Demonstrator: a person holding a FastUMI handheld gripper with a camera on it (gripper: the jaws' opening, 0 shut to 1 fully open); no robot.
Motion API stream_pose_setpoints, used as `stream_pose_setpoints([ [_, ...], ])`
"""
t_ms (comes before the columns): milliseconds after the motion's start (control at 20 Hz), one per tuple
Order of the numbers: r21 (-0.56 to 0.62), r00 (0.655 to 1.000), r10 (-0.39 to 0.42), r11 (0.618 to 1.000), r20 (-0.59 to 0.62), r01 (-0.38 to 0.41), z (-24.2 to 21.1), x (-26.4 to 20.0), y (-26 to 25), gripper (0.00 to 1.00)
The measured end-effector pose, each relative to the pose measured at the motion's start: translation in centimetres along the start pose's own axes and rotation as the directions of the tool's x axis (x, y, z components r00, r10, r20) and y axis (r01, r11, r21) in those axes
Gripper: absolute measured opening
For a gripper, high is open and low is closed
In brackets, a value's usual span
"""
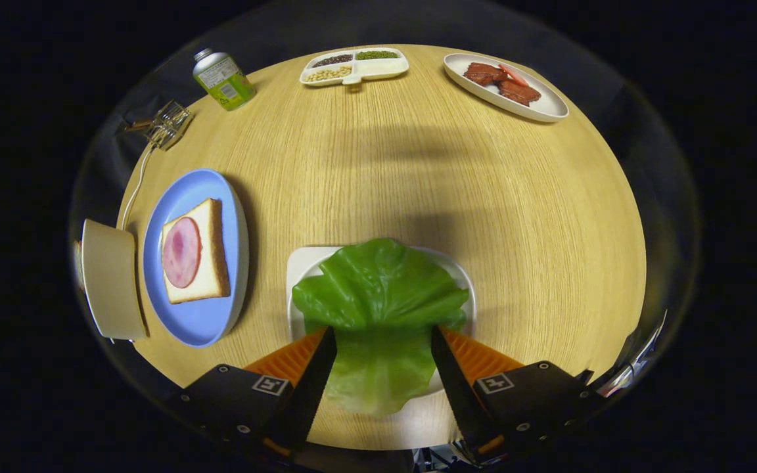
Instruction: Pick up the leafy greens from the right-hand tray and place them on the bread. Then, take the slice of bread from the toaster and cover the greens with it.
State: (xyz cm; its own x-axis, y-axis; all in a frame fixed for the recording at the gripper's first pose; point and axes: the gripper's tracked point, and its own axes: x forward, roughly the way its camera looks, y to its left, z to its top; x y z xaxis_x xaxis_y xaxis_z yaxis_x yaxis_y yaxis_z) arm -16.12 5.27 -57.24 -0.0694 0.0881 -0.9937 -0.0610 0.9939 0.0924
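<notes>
The tongs [384, 338] stand wide open above a white tray [299, 263], one finger on each side of the leafy greens [378, 295] that lie on it. The lower part of the leaf sits in the gap between the two fingers, and its broad ruffled top spreads just ahead of the tips. Neither finger clearly presses on the leaf, so the tongs have hold of nothing.

To the left of the tray, on the wooden desk [418, 171], lies a blue plate [188, 315] carrying a slice of bread [211, 263] topped with a round piece of ham [181, 251]. Just beyond that plate, at the desk's left edge, stands a cream toaster [112, 279] with a white cord [134, 187] running from it toward the far left corner.

At the far side of the desk sit a green bottle [224, 80], a divided white dish [354, 66] of beans and seeds, and an oval white plate [543, 105] with slices of dark meat [500, 82].
</notes>
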Motion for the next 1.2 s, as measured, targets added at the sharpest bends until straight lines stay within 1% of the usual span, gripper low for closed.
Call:
stream_pose_setpoints([
  [200, 0.029, 1.0, -0.03, 0.999, -0.008, 0.03, 0.1, 0.2, -0.6, 0.78],
  [250, 0.039, 0.999, -0.031, 0.999, -0.015, 0.032, 0.1, 0.2, -0.6, 0.72],
  [300, 0.046, 0.999, -0.032, 0.998, -0.014, 0.033, 0.2, 0.2, -0.7, 0.7],
  [400, 0.024, 1.0, -0.025, 0.999, -0.002, 0.025, 0.2, 0.2, -1.1, 0.6],
  [500, 0.042, 1.0, -0.023, 0.999, 0.009, 0.022, 0.2, 0.2, -1.8, 0.41],
  [550, 0.067, 1.0, -0.024, 0.998, 0.009, 0.023, 0.2, 0.2, -2.1, 0.29],
  [600, 0.088, 1.0, -0.021, 0.996, 0.006, 0.021, 0.2, 0.1, -2.2, 0.23],
  [650, 0.095, 1.0, -0.007, 0.995, 0.002, 0.007, 0.0, 0.0, -2.0, 0.14],
  [750, 0.091, 0.999, 0.026, 0.996, 0.018, -0.027, 0.1, -0.8, -1.2, 0.07],
  [900, 0.103, 0.995, 0.095, 0.99, 0.039, -0.098, 0.5, -2.6, 0.6, 0.07],
  [1050, 0.081, 0.991, 0.113, 0.99, 0.071, -0.119, 1.6, -4.2, 1.7, 0.06],
  [1200, 0.058, 0.983, 0.152, 0.986, 0.098, -0.158, 2.7, -5.8, 3.6, 0.06],
])
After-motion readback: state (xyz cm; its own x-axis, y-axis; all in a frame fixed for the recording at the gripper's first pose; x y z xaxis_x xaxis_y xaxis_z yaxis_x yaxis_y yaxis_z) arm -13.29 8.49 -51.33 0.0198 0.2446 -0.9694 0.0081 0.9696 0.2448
